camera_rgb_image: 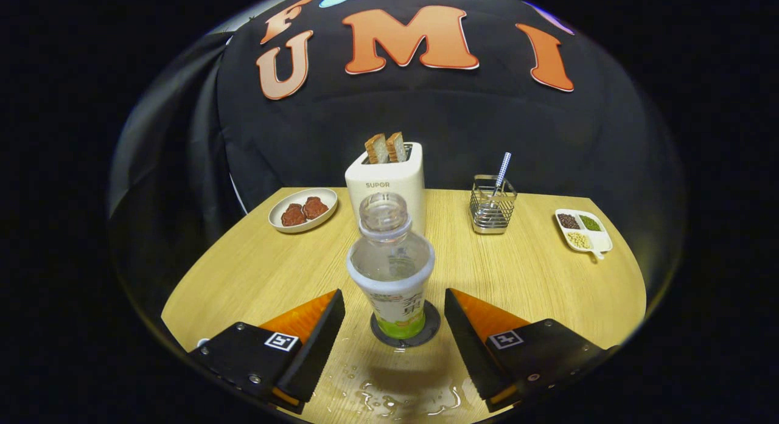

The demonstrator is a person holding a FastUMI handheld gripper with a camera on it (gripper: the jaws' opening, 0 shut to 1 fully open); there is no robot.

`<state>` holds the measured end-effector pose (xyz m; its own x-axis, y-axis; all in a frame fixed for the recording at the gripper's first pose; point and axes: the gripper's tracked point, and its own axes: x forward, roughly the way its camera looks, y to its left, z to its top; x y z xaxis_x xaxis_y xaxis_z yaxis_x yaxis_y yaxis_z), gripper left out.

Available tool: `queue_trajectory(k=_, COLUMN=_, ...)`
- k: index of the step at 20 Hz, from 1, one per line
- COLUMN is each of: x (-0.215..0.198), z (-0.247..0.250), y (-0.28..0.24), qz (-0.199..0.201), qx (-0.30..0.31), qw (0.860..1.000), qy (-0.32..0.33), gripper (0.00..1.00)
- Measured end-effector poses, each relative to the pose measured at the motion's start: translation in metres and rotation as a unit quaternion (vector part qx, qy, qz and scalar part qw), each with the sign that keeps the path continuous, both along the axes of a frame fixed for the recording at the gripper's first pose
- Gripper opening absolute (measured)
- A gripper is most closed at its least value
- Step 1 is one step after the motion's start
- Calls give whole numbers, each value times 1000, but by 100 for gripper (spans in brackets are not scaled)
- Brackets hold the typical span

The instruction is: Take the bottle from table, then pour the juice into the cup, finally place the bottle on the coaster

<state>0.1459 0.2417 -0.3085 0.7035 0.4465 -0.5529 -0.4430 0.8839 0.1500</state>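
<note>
Gripper view: the bottle (390, 266) stands upright on the dark round coaster (406, 325), near the front edge of the tabletop (535, 278), and lies dead ahead of the gripper (394, 333), centred in the gap and a little beyond the fingertips. Its long axis is vertical, neck open, and it looks nearly empty. The fingers (319, 339) are spread wide and hold nothing, each standing clear of the bottle's sides with bare wood between. By the look of it the placing step is done, so what the next move turns on is a straight pull back along the fingers' line, which would clear the bottle without a brush. Spilled drops glisten on the wood between and just under the fingers (some pouring loss, I judge). I cannot make out the cup
</note>
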Motion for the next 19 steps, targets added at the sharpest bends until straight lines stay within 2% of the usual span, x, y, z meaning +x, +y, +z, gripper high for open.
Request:
queue_trajectory(k=7, x=-31, z=113, y=-67, qz=-40, qx=-22, qw=996, qy=-82, gripper=97)
queue_trajectory(k=11, x=-63, z=178, y=-106, qz=-79, qx=14, qw=991, qy=-107, gripper=97)
queue_trajectory(k=15, x=-92, z=223, y=-151, qz=-127, qx=32, qw=981, qy=-144, gripper=97)
queue_trajectory(k=19, x=-123, z=251, y=-192, qz=-161, qx=24, qw=971, qy=-174, gripper=97)
